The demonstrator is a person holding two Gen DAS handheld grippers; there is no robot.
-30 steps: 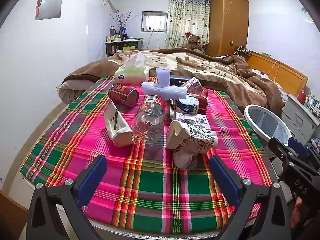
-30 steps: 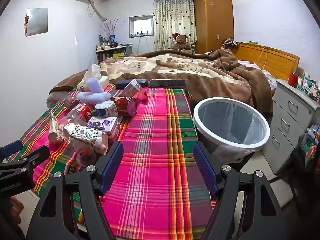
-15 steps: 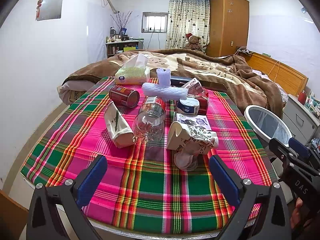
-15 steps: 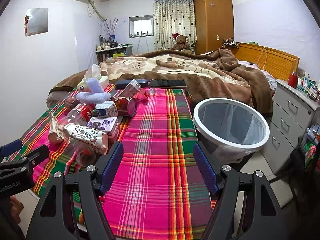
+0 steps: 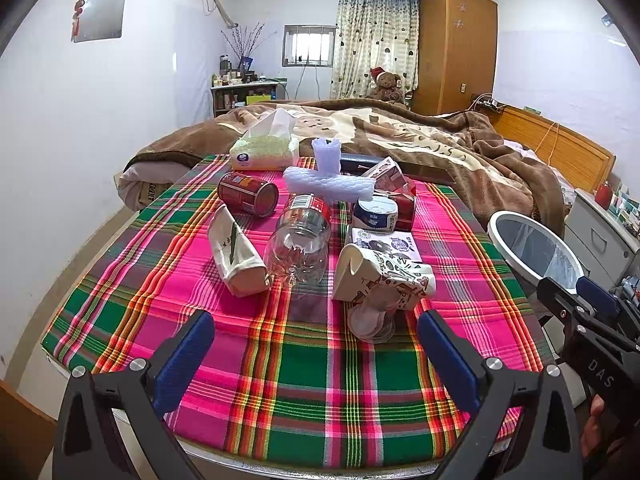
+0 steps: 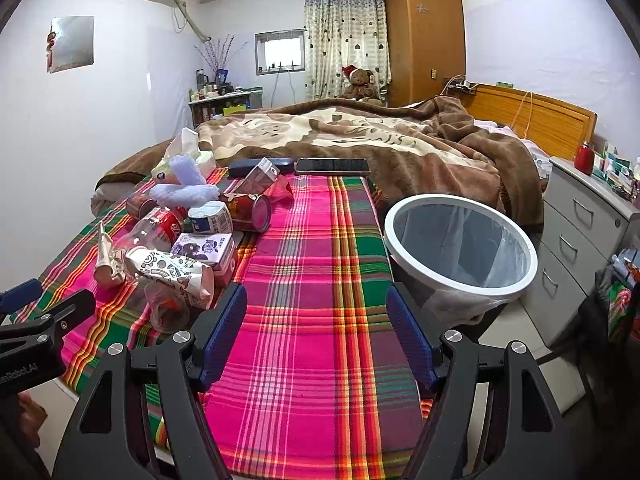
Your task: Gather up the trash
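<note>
Left gripper [image 5: 314,350]: fingers apart, empty, over near table [image 5: 304,400] edge. Right gripper [image 6: 316,332]: fingers apart, empty.

Trash clustered far-left on table:
- 2 red cans [image 5: 248,199]
- 1 clear bottle [image 5: 299,246]
- 1 foam piece [image 5: 328,184]
- 2 crushed paper cups [image 5: 380,278]
- 1 plastic cup [image 5: 370,322]

1 bin [image 6: 460,240], white rim, just right of table. 1 tissue pack [image 5: 264,148] at far edge.

This is a home bedroom: a wooden-framed bed [image 6: 532,120] with a brown plush blanket [image 6: 360,140], a tall wooden wardrobe [image 5: 456,48], heart-patterned curtains [image 5: 372,40] and a brown teddy bear [image 6: 360,82].
</note>
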